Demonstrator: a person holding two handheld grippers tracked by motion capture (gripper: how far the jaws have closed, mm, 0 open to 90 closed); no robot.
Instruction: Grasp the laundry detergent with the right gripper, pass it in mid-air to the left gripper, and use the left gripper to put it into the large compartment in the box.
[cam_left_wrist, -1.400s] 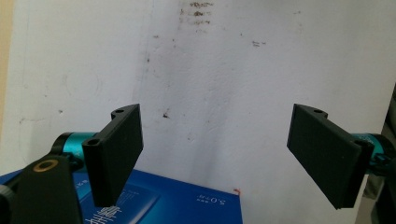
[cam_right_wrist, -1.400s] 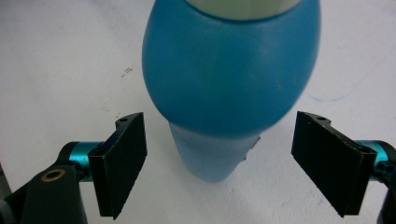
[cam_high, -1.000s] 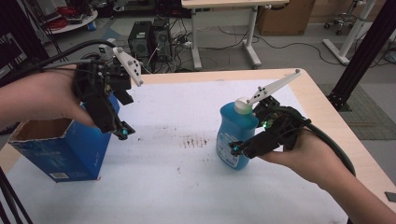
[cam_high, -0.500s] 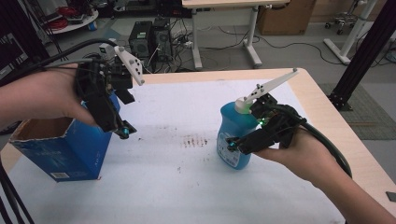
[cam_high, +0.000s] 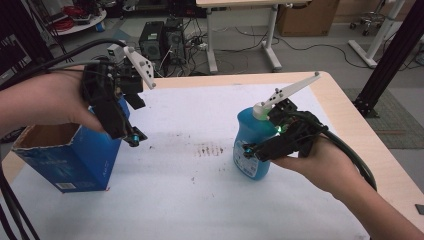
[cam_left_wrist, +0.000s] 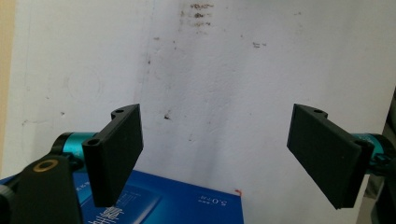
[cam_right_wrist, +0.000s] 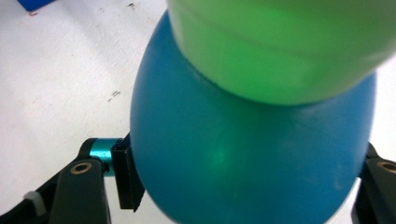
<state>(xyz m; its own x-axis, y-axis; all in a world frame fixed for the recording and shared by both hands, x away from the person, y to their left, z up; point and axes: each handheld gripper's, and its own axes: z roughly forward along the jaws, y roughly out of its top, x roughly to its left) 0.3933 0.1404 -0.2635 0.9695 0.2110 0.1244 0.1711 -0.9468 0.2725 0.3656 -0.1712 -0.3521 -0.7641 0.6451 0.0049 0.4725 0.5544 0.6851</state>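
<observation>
Here, in the high view, the right gripper (cam_high: 260, 150) sits against a blue bottle (cam_high: 250, 145) with a white cap, which stands upright on the white sheet (cam_high: 200, 200) covering the table (cam_high: 345, 105), right of the middle. The jaws have just been closing, and the bottle's body is between them. The left gripper (cam_high: 131, 137) hangs well apart from the bottle, at the left side, just above and beside an open blue carton (cam_high: 75, 157) that stands on the sheet near the table's left edge.

In the left gripper view, the two black pads (cam_left_wrist: 116, 151) stand wide apart with nothing between them; below them lie the stained white sheet (cam_left_wrist: 224, 84) and a corner of the blue carton (cam_left_wrist: 182, 205).

In the right gripper view, the blue bottle (cam_right_wrist: 243, 154) bulges between the jaws, its cap lit green. The left pad (cam_right_wrist: 126, 177) presses on the bottle's side, and the other jaw meets the bottle at the frame's right edge, so the bottle is gripped.
</observation>
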